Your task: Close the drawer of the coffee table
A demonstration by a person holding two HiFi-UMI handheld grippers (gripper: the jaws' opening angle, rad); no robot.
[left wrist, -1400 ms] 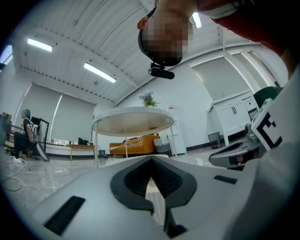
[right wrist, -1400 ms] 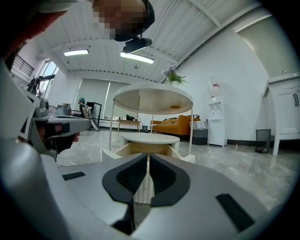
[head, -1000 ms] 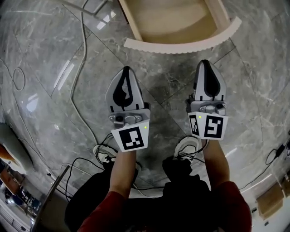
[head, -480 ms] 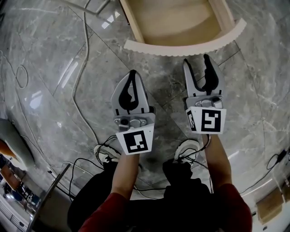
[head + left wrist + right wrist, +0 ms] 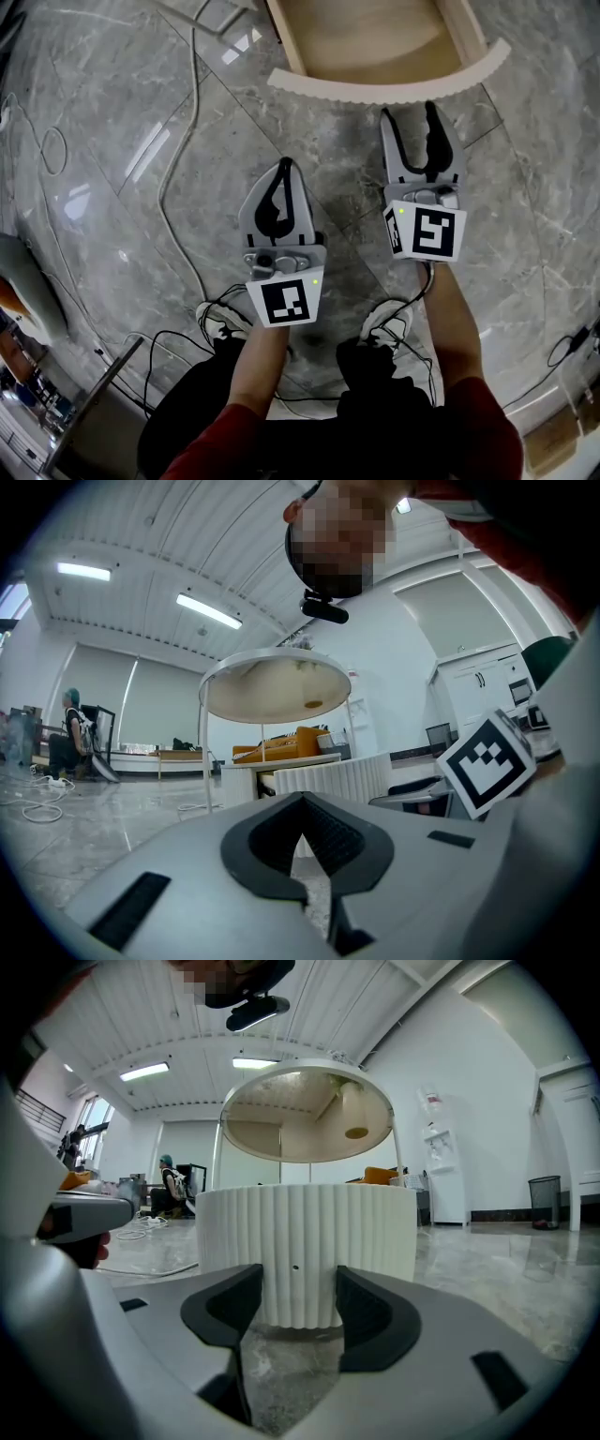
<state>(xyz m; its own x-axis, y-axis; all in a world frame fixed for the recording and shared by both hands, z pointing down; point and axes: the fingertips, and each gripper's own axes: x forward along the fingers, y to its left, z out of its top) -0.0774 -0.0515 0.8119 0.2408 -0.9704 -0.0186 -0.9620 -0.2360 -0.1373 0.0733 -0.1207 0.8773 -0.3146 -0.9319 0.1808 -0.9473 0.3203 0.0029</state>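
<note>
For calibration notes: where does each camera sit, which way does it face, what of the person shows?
Head view: on the head, steeply down at grey marble floor and ribbed white drawer front; forearms, left hand-held gripper, right hand-held gripper show.
Left gripper view: on that gripper, along shut jaws towards the drawer front; right gripper's marker cube shows.
Right gripper view: along empty jaws that have just been opening, at that front; left gripper shows.
All share the front.

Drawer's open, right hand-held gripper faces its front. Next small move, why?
Probably ease the right hand-held gripper forward onto the fluted drawer front and push. The drawer stands pulled out, its front dead ahead, a small gap left; the jaws have just been opening, nothing between them.
</note>
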